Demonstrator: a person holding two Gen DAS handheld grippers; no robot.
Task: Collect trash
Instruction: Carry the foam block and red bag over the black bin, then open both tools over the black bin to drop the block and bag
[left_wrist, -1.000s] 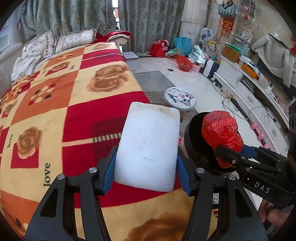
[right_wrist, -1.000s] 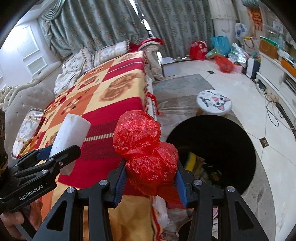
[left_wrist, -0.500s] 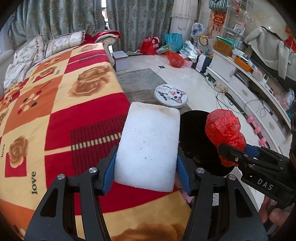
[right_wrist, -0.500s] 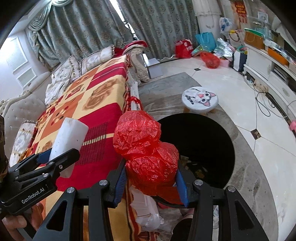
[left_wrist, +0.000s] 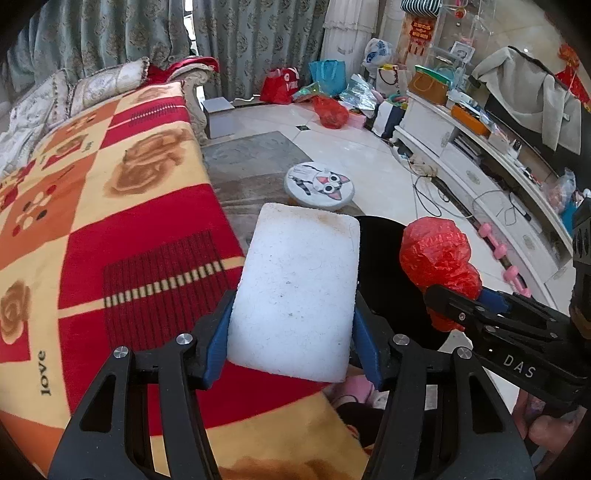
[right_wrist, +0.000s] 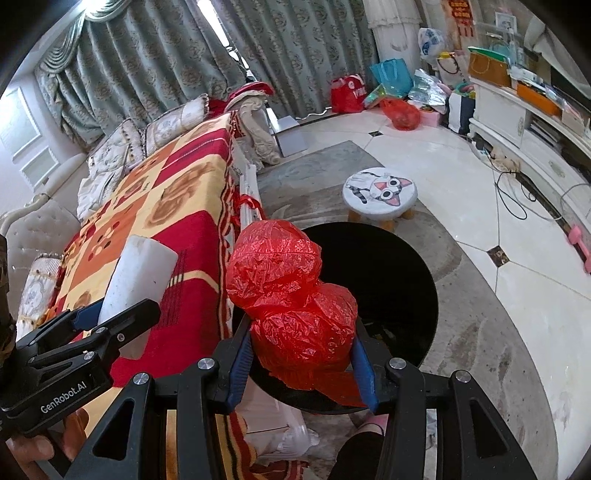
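My left gripper (left_wrist: 291, 347) is shut on a white foam block (left_wrist: 299, 291) and holds it over the edge of the blanket-covered sofa (left_wrist: 110, 229). The block also shows in the right wrist view (right_wrist: 138, 273). My right gripper (right_wrist: 301, 365) is shut on a crumpled red plastic bag (right_wrist: 291, 306) and holds it above the near rim of a black round bin (right_wrist: 391, 291). The bag (left_wrist: 439, 266) and bin (left_wrist: 384, 258) show to the right in the left wrist view. Some litter lies in the bin's bottom.
A small cat-face stool (right_wrist: 380, 194) stands just beyond the bin on a grey rug. A white TV cabinet (left_wrist: 480, 162) runs along the right wall. Bags are piled near the curtains (right_wrist: 391, 96). Pink dumbbells (left_wrist: 498, 251) lie on the floor.
Both grippers have moved rightward off the sofa toward the bin, each keeping its load. The red bag now hangs over the bin's near rim, and the foam block is at the sofa edge.
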